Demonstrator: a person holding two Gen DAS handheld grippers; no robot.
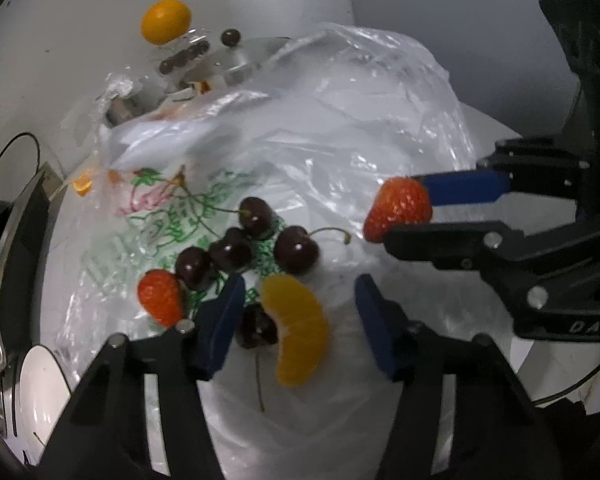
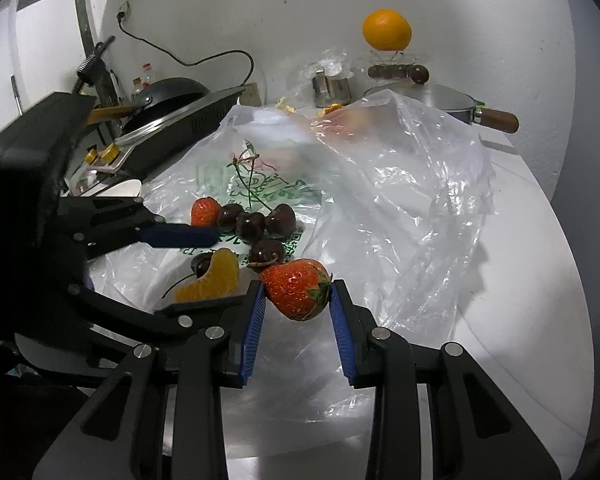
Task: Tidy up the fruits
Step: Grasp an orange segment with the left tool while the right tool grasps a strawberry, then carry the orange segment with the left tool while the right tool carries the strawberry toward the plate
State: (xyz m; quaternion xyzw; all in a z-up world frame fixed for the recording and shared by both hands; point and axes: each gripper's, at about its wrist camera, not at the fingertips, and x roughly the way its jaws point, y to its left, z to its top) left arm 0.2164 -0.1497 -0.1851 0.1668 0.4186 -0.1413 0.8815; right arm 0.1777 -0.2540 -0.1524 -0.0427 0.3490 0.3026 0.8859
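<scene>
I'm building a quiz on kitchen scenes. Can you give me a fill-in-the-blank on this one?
1. The right gripper is shut on a red ____.
2. The curved orange citrus segment lies between the blue pads of the ____ gripper.
3. The loose fruit lies on a crinkled clear ____ bag.
4. The dark red cherries are ____ in number.

Missing: strawberry; left; plastic; five

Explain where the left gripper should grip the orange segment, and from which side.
Grip the orange segment across its thick middle, on the curved back and inner edge, coming from above. It lies flat on the bag between the open left gripper pads, a cherry against one side.
</scene>
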